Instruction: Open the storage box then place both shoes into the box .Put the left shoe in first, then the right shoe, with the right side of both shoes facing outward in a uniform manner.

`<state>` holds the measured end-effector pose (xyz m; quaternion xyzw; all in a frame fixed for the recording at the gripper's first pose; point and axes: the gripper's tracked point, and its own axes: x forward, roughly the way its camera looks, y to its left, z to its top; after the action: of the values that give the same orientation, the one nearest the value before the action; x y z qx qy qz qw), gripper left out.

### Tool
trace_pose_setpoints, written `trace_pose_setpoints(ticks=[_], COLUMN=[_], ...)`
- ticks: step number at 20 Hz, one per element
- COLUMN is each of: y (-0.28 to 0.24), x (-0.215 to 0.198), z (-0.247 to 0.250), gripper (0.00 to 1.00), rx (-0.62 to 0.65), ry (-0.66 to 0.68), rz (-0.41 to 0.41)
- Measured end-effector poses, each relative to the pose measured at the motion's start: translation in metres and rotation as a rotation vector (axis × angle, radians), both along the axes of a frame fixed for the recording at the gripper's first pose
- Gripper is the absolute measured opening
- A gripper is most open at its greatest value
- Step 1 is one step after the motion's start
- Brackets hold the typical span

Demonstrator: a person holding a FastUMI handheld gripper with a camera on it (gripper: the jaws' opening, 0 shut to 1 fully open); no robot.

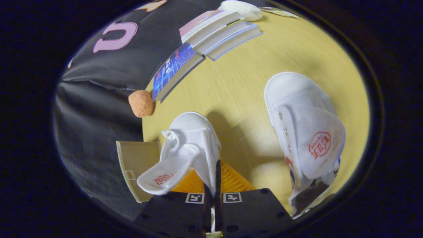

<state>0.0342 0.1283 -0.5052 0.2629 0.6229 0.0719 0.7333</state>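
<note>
The claw (213,180) is clenched on a white shoe (190,145), both fingers pressing a thin part of its side. This shoe's strap flap hangs loose toward the beige storage box (132,165), which is just beside it. The second white shoe (305,132) lies on the yellow tabletop (238,86), well apart. Beyond the fingers are stacked books (214,33), and an orange ball (141,103) touches the nearest book.

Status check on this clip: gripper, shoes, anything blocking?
Gripper shut on held shoe, strap flap hanging loose. Second shoe lying on the table. Books and orange ball beyond, not in the way.
</note>
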Motion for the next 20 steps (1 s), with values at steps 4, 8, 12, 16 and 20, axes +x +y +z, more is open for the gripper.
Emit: trace_pose_setpoints(ticks=[4, 8, 12, 16, 20], y=[0.026, 0.082, 0.157, 0.23, 0.298], x=[0.004, 0.0, -0.005, -0.007, -0.016], z=[0.041, 0.081, 0.108, 0.123, 0.129], gripper=[0.07, 0.07, 0.06, 0.07, 0.06], rx=[0.1, 0.215, 0.282, 0.292, 0.318], ry=[-0.014, -0.029, -0.047, -0.084, -0.074], rz=[-0.096, -0.127, -0.09, -0.031, -0.001])
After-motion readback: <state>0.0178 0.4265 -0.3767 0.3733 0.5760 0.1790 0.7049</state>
